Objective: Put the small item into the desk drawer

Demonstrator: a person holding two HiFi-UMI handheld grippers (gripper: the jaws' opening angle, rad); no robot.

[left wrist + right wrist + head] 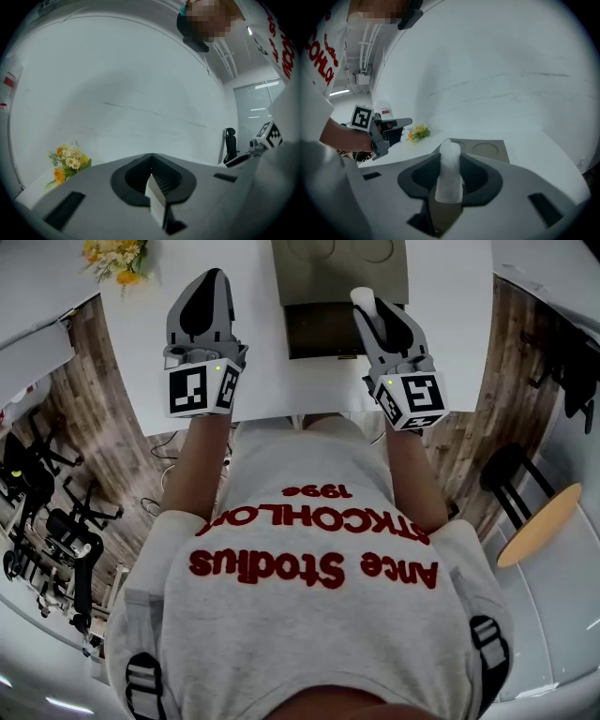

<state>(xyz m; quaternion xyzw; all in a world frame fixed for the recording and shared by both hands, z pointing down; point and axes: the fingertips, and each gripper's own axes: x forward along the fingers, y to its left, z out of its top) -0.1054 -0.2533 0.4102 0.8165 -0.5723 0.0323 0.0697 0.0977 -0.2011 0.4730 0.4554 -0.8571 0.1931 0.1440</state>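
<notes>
While the small white rounded oblong item [450, 164] is clamped between the jaws of the right gripper [375, 320], it is carried above the white desk [253, 381], between the desk's near edge and the grey-olive drawer unit [342, 268], close to that unit's right front corner. A dark opening, taken to be the drawer [323, 331], is seen at the unit's front face, just left of the item.

The item is judged to be light and fairly stiff, with a smooth, frosted skin that could slide along the pads if the grip were slackened. It is held across its narrow width, at its lower half, and that hold looks well chosen, since the rounded upper end is left free to be led into the drawer first.

Its long axis is laid along the jaws, and its rounded tip is pointed away from the person, toward the desk's far edge, projecting past the jaw tips.

The left gripper [208, 287] is kept over the desk's left part with its jaws brought together and nothing between them. A small bunch of yellow and white flowers [117, 257] is seen at the far left corner.
</notes>
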